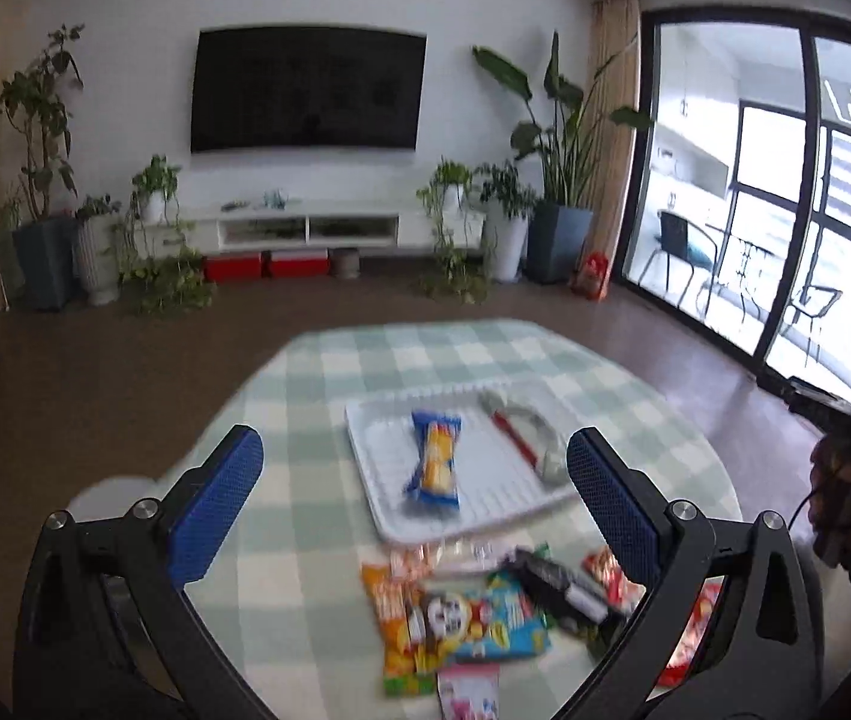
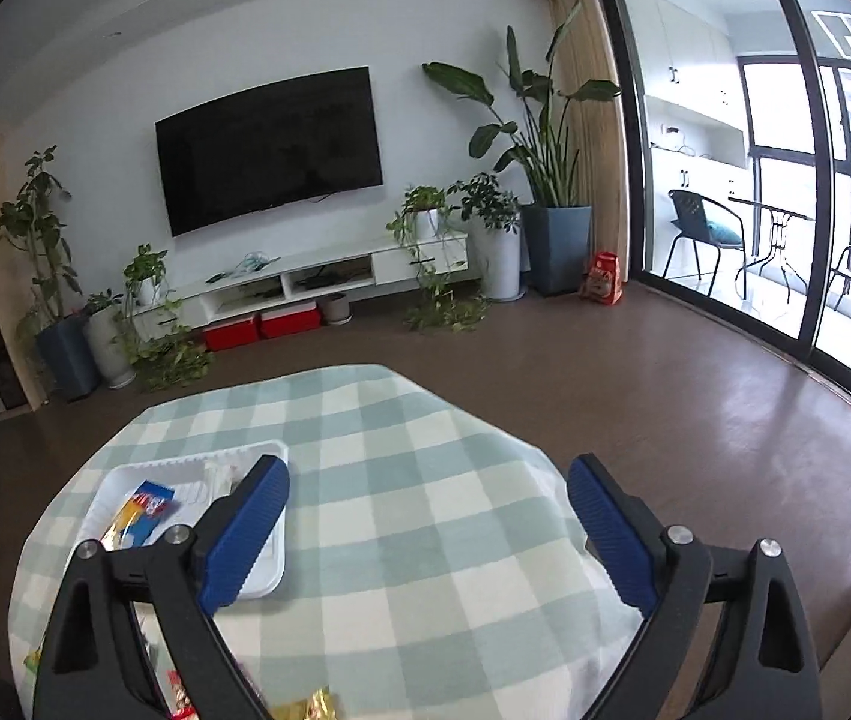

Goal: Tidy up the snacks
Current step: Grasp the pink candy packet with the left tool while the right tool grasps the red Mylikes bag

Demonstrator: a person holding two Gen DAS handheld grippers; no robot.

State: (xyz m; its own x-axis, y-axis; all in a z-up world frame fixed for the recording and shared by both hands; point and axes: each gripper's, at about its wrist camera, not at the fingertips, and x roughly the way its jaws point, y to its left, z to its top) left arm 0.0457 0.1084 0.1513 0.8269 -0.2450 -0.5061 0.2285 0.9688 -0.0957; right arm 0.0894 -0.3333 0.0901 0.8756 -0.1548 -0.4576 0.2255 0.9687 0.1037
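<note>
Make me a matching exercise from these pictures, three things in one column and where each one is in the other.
Things:
1. blue and yellow snack packet
2. pile of mixed snack packets
3. television

Places:
A. on the checked cloth, nearer the camera than the white tray
B. on the far wall
C. lying in the white tray

Pairs: 1-C, 2-A, 3-B

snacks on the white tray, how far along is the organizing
Two are done: a blue-and-yellow wrapped snack and a grey-and-red packet lie in the white plastic tray. Nothing is in hand; the left gripper and right gripper are open and empty. A pile of colourful snack packets remains on the checked tablecloth.
</note>
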